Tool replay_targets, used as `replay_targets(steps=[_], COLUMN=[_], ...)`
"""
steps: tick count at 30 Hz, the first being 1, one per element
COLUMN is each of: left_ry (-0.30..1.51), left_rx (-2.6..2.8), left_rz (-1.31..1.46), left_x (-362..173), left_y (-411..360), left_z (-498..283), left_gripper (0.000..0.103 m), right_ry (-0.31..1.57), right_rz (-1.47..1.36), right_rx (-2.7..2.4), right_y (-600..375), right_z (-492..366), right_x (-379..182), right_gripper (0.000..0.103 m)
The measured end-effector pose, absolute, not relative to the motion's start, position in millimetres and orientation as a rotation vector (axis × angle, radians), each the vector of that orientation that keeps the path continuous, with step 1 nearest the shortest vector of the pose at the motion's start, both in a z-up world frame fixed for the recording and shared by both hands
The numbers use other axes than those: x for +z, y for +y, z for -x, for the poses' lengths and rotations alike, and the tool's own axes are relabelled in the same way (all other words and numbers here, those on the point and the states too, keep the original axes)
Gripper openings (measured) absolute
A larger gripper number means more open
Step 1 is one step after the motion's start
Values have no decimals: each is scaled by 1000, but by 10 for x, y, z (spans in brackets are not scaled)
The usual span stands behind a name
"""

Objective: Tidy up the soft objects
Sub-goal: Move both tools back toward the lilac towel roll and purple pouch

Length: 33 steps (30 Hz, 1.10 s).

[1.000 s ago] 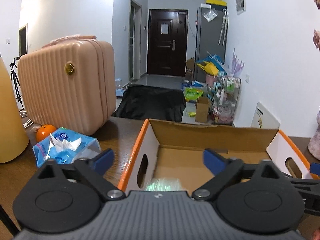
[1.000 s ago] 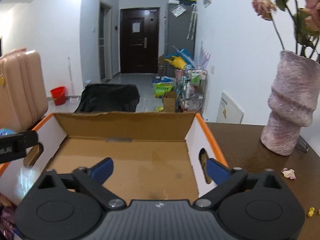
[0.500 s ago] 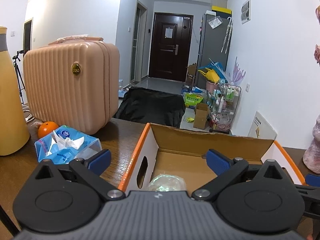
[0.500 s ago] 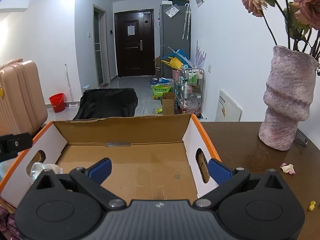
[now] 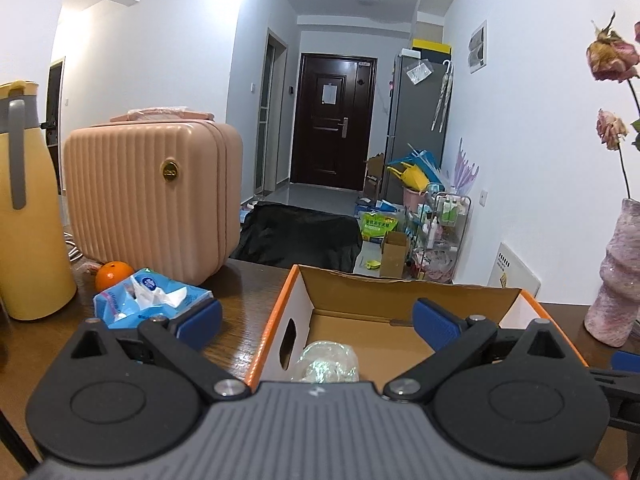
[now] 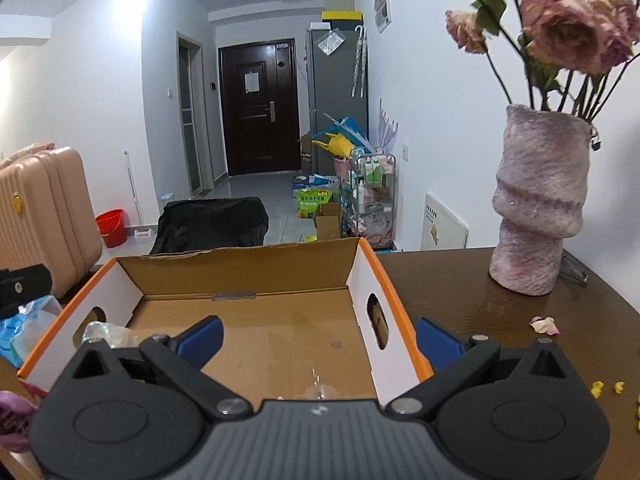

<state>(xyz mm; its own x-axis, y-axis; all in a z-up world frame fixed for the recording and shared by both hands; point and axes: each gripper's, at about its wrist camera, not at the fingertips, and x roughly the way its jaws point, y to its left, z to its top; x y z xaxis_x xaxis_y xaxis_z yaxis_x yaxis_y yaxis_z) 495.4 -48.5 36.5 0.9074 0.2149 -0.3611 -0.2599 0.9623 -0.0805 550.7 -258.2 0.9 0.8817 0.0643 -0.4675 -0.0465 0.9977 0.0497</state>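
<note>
- Your left gripper [image 5: 316, 316] has its fingers spread wide and holds nothing; the right gripper [image 6: 318, 338] is likewise parted and empty.
- The crumpled clear bag [image 5: 326, 362] lies in the cardboard box [image 6: 368, 266], at its left near corner.
- Next, likely take the tissue pack [image 5: 150, 296] left of the box: approach low, pinch its middle gently.

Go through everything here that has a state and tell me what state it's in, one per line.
left gripper: open, empty, above the box's left wall
right gripper: open, empty, straddling the box's right wall
cardboard box: open-topped, upright
clear plastic bag: crumpled, lying inside the box at its left end
tissue pack: opened, a tissue sticking out, on the table
pink suitcase: closed, upright
vase: upright, holding wilted roses
front door: shut
</note>
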Motion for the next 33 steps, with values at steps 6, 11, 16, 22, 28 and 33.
replay_targets(steps=[6,11,16,22,28,33], left_ry=[346,340,334,324,317,309], left_rx=[247,247,248,250,254,249], left_rz=[121,110,99,84,78,78], left_x=[380,375,369,357,334,313], left_y=[-453,-428,-405,-361,-289,-234], left_z=[-4738,-4550,-4354,-4130,-3908,-3686], left_gripper=[103,103,103,103,103,103], right_ry=[464,444,419,399,386,379], right_rz=[-28,-23,-15,-13,-7,19], right_rx=[56,59,62,69,81,79], right_y=[-2592,-2601,-2578,-2565,-2534,-2501], right_z=[-5252,-5048,-4814,-4551,-4311,-4082], right_x=[44,51,49,46,13,-21], right_gripper=[103,103,103,103,103,103])
